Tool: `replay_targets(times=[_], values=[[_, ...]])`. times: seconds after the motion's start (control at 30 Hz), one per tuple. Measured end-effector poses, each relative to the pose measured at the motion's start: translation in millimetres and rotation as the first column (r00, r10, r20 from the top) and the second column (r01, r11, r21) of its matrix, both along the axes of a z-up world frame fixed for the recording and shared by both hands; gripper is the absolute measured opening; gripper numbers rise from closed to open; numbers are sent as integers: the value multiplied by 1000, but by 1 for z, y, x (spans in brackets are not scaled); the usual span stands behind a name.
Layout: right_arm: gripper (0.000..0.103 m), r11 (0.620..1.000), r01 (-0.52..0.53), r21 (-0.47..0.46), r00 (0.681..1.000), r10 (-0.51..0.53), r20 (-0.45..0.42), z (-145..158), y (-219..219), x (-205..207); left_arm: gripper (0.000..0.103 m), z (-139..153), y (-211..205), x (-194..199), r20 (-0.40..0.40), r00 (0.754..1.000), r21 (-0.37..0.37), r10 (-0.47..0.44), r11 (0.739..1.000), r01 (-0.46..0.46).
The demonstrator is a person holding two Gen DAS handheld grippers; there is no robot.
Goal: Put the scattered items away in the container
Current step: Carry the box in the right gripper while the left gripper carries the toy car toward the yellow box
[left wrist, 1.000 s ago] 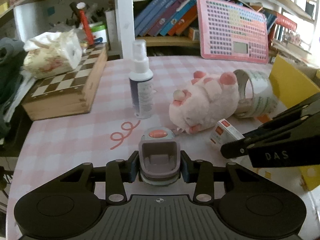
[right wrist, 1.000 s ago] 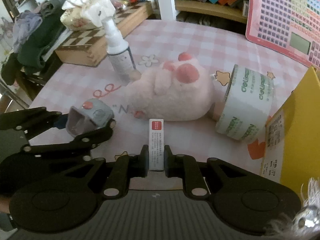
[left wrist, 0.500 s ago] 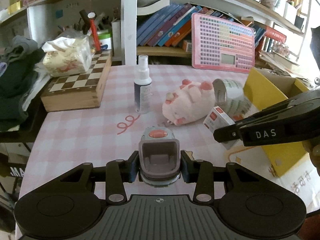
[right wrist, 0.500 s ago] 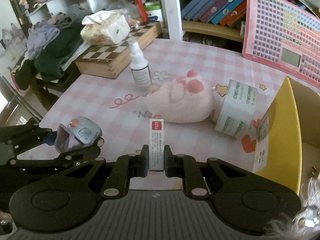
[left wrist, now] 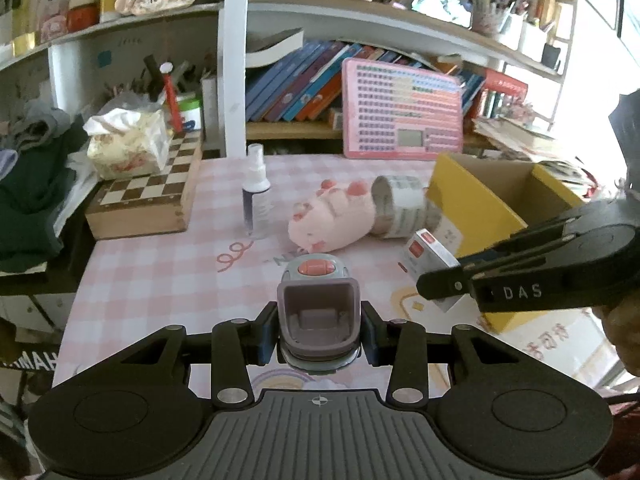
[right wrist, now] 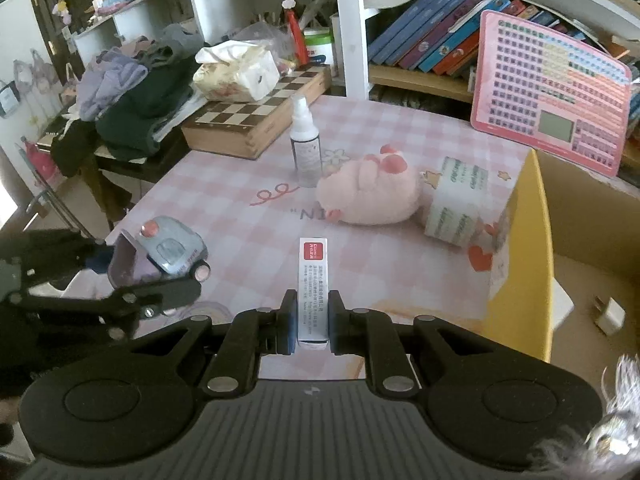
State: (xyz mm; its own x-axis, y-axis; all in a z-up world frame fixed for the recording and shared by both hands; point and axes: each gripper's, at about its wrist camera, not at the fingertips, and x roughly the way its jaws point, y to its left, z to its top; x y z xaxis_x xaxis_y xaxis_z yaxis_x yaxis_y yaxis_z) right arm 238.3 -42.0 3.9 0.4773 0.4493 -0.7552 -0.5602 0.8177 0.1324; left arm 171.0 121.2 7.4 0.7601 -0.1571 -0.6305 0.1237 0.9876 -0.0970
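Left gripper [left wrist: 319,330]: black, clamped on grey-lilac plastic device [left wrist: 317,304], boxy with rounded corners and a pink oval button, held above the table.
Right gripper [right wrist: 313,322]: closed tight on slim white carton [right wrist: 313,292], flat-sided, red square label, held above the table.
Container [right wrist: 532,240]: yellow cardboard box, open top, at right table edge.
Table [right wrist: 224,200]: smooth pink-checked cloth.
Plush pig [right wrist: 370,192]: fuzzy pink, lying against the tape roll [right wrist: 460,204], itself touching the box.
Spray bottle [right wrist: 305,140]: upright, translucent plastic.
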Motion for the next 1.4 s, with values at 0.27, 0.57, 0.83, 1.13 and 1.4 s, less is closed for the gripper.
replay_targets(times=[0.27, 0.57, 0.83, 1.13, 1.4], values=[[14, 999, 43, 32, 999, -42, -31, 7, -18, -42, 40, 14, -4, -41, 19, 998, -37, -55, 998, 56], [14, 996, 90, 29, 996, -89, -27, 10, -28, -86, 40, 16, -8, -71, 20, 995, -37, -95, 995, 95], [14, 986, 166, 26, 986, -165, -27, 9, -45, -115, 40, 18, -24, -86, 27, 984, -42, -174, 984, 175], [14, 967, 254, 33, 967, -253, -20, 10, -70, -136, 40, 20, -45, -93, 43, 965, -37, -259, 965, 261], [14, 944, 330, 28, 944, -329, -14, 12, -96, -146, 40, 20, -65, -88, 43, 944, -43, -328, 943, 330]])
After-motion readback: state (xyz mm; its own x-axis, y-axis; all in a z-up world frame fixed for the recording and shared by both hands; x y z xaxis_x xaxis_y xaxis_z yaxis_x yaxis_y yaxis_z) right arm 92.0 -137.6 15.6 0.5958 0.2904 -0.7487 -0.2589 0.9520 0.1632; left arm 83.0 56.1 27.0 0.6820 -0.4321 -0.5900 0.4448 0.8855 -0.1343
